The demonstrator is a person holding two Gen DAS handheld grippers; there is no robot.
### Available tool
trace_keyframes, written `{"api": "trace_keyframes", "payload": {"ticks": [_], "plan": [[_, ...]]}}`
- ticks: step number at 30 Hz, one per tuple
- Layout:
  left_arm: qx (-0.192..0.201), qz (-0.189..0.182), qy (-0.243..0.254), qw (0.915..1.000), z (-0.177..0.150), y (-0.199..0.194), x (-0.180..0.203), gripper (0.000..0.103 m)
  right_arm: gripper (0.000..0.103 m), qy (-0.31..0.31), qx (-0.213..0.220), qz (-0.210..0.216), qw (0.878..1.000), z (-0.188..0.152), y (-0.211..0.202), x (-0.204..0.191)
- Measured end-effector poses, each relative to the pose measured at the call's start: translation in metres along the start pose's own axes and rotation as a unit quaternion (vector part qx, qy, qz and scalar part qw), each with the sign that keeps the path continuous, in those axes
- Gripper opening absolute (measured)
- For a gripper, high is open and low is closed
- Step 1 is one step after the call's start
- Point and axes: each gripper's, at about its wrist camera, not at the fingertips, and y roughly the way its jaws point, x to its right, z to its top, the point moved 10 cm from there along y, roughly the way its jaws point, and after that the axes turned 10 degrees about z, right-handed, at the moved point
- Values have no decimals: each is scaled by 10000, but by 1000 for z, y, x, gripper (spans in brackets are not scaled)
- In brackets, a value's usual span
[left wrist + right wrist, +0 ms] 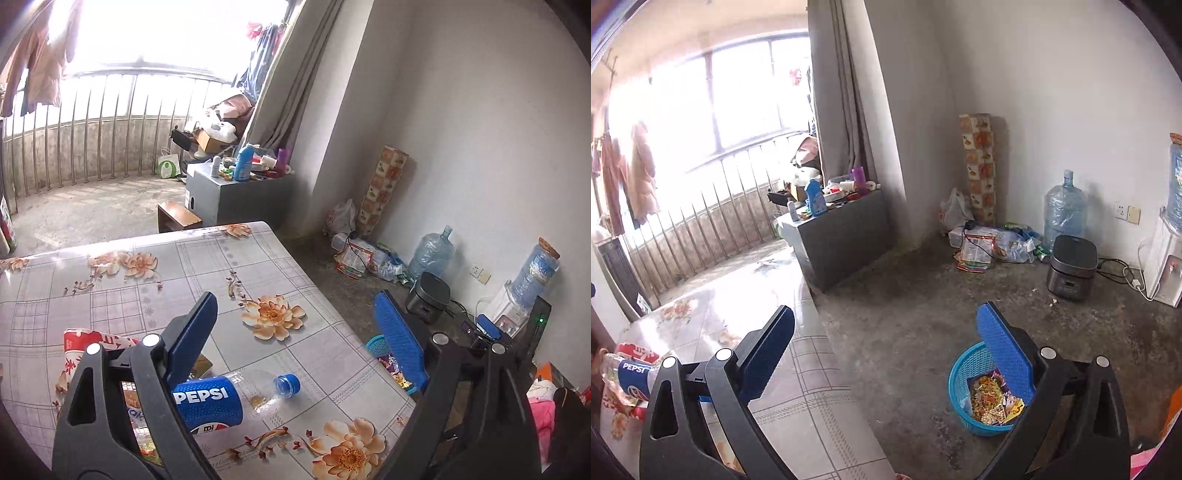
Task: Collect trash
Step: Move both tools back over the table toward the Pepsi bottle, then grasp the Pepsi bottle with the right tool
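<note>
Beside the table's [155, 288] right-hand edge, down on the concrete floor, the blue basket [964, 376] already holds a crumpled snack wrapper [990, 398], so you look to be between drop-offs. Your right gripper [886, 354] hangs over the floor just beside that edge, jaws wide apart and empty. Your left gripper [295, 332] is spread wide too, gripping nothing, above the table. The Pepsi bottle [221, 398] lies on its side on the table, just beneath the left gripper's near finger, cap towards the basket. Next, probably, lower onto the bottle's body and close squarely; it may roll.
</note>
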Motion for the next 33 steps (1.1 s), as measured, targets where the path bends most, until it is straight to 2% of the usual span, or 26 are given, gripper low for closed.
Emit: {"api": "trace_keyframes", "payload": {"ticks": [5,11,15,19,21,24,26,29,32,33], "plan": [[176,596,-472,9969,-6,-29,-68,82,96,-224,-107,745,9969,11,-1,-63],[167,1357,-1140,9840,-31,-54,-152,82,96,77,-651,1712,9831,-2,9,-113],[-8,1529,-1534,9763,-55,-59,-194,82,96,141,-1093,2369,9653,-16,22,-153],[-319,1467,-1801,9721,-81,-49,-218,82,96,200,-1547,2889,9446,-37,32,-193],[-416,1411,-1889,9709,-90,-43,-224,82,96,5,-1721,3079,9357,-47,35,-213],[-483,1332,-1926,9710,-99,-39,-230,80,96,-786,-1992,3489,9124,-67,34,-256],[-540,1289,-1929,9712,-103,-33,-234,77,96,-1691,-2075,3666,8910,-84,29,-286],[-628,1201,-1948,9714,-110,-25,-239,70,96,-2792,-2278,3715,8556,-109,30,-315],[-663,1118,-1943,9723,-113,-16,-239,62,96,-3381,-2591,3796,8212,-128,43,-330],[-666,1078,-1935,9729,-113,-15,-238,57,96,-3548,-2668,3757,8135,-132,49,-333]]}}
